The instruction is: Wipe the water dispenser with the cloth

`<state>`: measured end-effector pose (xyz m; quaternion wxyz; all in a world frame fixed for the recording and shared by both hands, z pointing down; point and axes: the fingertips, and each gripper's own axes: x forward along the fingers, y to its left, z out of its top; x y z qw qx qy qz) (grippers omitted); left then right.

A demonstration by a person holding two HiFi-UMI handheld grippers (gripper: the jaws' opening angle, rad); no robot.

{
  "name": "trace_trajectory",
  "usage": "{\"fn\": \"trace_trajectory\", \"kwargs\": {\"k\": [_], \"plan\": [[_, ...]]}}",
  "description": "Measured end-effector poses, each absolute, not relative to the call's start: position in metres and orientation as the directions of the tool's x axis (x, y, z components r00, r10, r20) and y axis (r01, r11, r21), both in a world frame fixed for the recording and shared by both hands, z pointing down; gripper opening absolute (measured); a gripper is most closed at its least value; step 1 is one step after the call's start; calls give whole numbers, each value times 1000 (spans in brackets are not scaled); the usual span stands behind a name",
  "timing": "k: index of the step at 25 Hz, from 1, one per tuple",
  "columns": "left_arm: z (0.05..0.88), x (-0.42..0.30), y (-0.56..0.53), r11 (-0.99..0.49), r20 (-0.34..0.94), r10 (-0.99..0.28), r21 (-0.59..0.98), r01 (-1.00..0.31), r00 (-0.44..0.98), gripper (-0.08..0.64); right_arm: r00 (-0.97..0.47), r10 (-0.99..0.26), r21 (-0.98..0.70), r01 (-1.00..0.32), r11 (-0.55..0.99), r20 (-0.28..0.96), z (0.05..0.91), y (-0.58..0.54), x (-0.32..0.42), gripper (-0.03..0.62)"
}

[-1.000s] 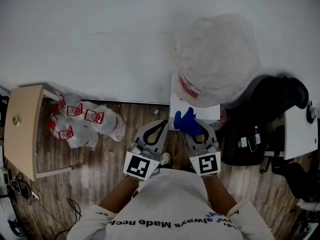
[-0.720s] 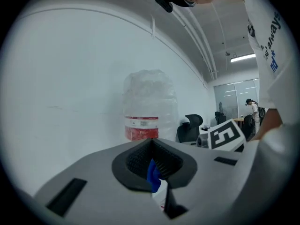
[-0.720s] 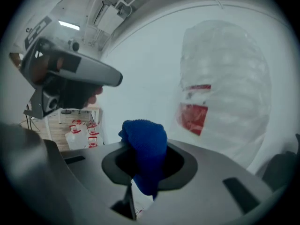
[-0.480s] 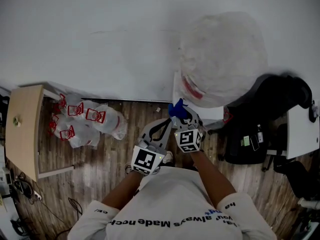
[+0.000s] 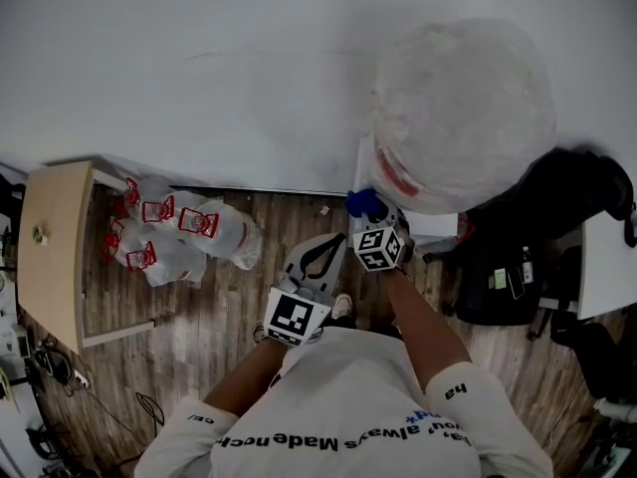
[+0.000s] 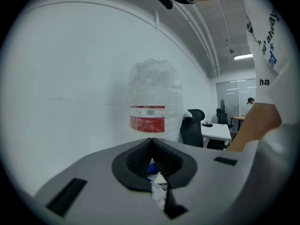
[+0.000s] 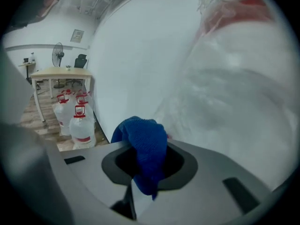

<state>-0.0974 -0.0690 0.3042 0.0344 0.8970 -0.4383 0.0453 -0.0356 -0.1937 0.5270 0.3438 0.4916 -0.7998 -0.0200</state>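
The water dispenser (image 5: 430, 225) stands white against the wall. On top of it sits a big bottle wrapped in clear plastic (image 5: 460, 110), (image 6: 154, 102), (image 7: 239, 88). My right gripper (image 5: 370, 213), (image 7: 146, 159) is shut on a blue cloth (image 5: 363, 203), (image 7: 146, 142). The cloth is at the dispenser's left side, just below the bottle; I cannot tell whether it touches. My left gripper (image 5: 326, 245), (image 6: 151, 143) hangs lower and to the left of the dispenser. Its jaws are shut together with nothing between them.
Several small water bottles (image 5: 179, 235), (image 7: 75, 118) in plastic lie on the wooden floor at the left. Beside them stands a light wooden table (image 5: 50, 257). A black office chair (image 5: 557, 212) and a white desk (image 5: 609, 267) crowd the dispenser's right.
My right gripper has carried the blue cloth forward and slightly left, up to the dispenser's left side. The left gripper has barely shifted.
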Motion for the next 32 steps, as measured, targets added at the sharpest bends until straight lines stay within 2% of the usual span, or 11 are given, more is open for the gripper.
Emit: {"fn": "trace_trajectory", "kwargs": {"k": [9, 32], "plan": [[305, -101, -69, -605, 117, -789, 26, -796, 603, 19, -275, -762, 342, -769, 541, 586, 550, -198, -31, 83], [305, -100, -51, -605, 110, -789, 33, -796, 604, 18, -299, -755, 318, -771, 551, 584, 558, -137, -32, 81]]}}
